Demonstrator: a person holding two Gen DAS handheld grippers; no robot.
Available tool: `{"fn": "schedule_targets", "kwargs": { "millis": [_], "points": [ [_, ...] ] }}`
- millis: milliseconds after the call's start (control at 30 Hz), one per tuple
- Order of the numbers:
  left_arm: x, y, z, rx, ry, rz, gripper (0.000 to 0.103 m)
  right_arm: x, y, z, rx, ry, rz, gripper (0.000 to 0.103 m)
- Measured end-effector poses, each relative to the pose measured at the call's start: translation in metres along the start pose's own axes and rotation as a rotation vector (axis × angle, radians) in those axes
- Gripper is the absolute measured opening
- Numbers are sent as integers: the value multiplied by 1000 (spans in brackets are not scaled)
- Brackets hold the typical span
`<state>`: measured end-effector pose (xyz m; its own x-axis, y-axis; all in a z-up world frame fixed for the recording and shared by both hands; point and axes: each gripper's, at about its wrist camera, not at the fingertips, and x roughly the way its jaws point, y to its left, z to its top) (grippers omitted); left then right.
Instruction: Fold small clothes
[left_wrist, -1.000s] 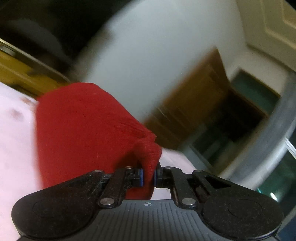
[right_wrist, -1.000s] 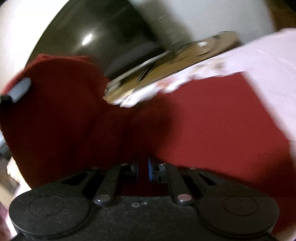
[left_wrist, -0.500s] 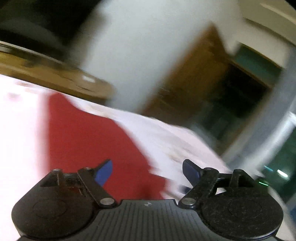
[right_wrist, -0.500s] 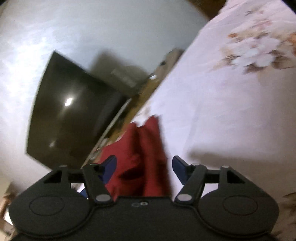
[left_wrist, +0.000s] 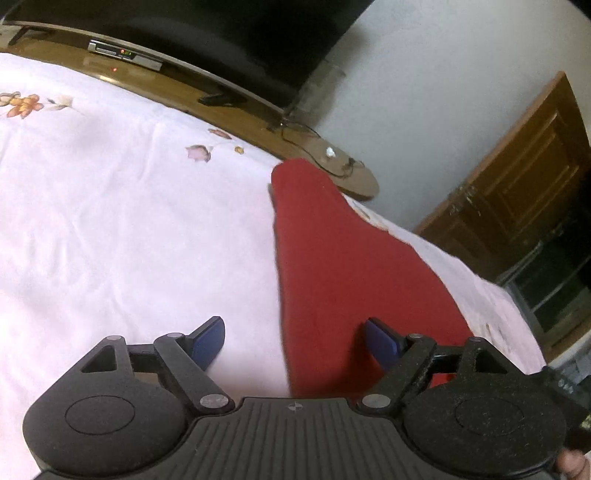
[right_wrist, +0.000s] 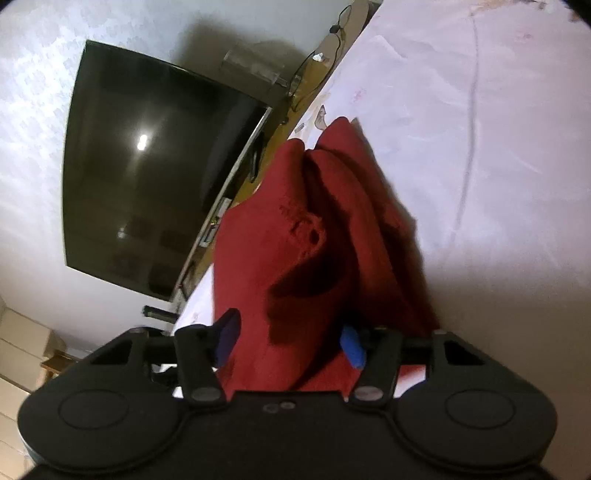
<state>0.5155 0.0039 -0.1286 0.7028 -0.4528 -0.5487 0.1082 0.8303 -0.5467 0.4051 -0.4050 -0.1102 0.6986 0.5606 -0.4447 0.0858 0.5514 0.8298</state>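
Observation:
A red knit garment (left_wrist: 343, 258) lies as a long strip on the white floral bed sheet (left_wrist: 110, 221). My left gripper (left_wrist: 293, 328) hovers low over its near end, open. One blue pad (left_wrist: 208, 338) is over bare sheet and the other pad (left_wrist: 384, 341) is over the red cloth. In the right wrist view the garment (right_wrist: 280, 243) is bunched into folds with a small hole showing. My right gripper (right_wrist: 290, 334) straddles a fold of it, jaws closing, and I see no firm pinch.
A dark television (right_wrist: 147, 177) stands on a low wooden cabinet (left_wrist: 221, 110) past the bed's far edge, with a set-top box (left_wrist: 125, 55) and cables on it. A brown wooden door (left_wrist: 517, 177) is at the right.
Both grippers let go of the red garment and opened. The garment dropped onto the sheet. The left gripper sank towards the bed; the right one rolled and swung sideways.

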Motion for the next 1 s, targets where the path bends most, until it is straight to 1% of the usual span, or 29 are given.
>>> {"fn": "schedule_targets", "kwargs": {
  "millis": [133,233,267,300,367,400,500,567,633,667,700,733,767,800,833,867,900,967,1000],
  "points": [
    [22,-5,6,17,27,15,82,14,16,4,-100,-26,3,53],
    [31,-13,12,38,31,31,82,22,22,4,-147,-28,-32,51],
    [34,-17,13,41,29,38,82,24,23,4,-159,-33,-46,41],
    [34,-18,13,42,24,43,82,25,25,3,-182,-38,-63,16],
    [26,-20,9,57,7,38,82,23,33,1,-258,-58,-98,10],
    [26,-26,10,78,-3,34,82,16,40,-1,-301,-83,-94,10],
    [29,-36,10,122,13,15,82,-4,61,-10,-420,-149,-107,9],
    [31,-42,8,157,34,13,82,-15,65,-18,-456,-175,-115,9],
    [38,-43,6,159,69,19,82,-9,52,-20,-436,-176,-172,9],
    [39,-42,5,155,71,19,82,1,40,-17,-393,-161,-202,9],
    [39,-42,6,160,71,18,82,8,27,-15,-344,-135,-212,10],
    [39,-42,7,164,72,19,82,13,19,-14,-315,-116,-204,11],
    [37,-41,7,165,73,18,82,14,18,-12,-309,-113,-191,14],
    [36,-41,9,166,73,20,82,12,20,-11,-307,-118,-183,22],
    [33,-41,9,168,72,22,82,7,21,-8,-296,-134,-162,25],
    [30,-41,9,171,62,23,82,-1,24,-8,-291,-152,-150,28],
    [26,-42,11,176,47,22,82,-7,26,-6,-292,-180,-149,36],
    [23,-42,15,191,32,25,82,-16,28,0,-296,-231,-141,45],
    [23,-41,16,193,33,23,82,-20,28,5,-300,-258,-146,46]
  ]
}}
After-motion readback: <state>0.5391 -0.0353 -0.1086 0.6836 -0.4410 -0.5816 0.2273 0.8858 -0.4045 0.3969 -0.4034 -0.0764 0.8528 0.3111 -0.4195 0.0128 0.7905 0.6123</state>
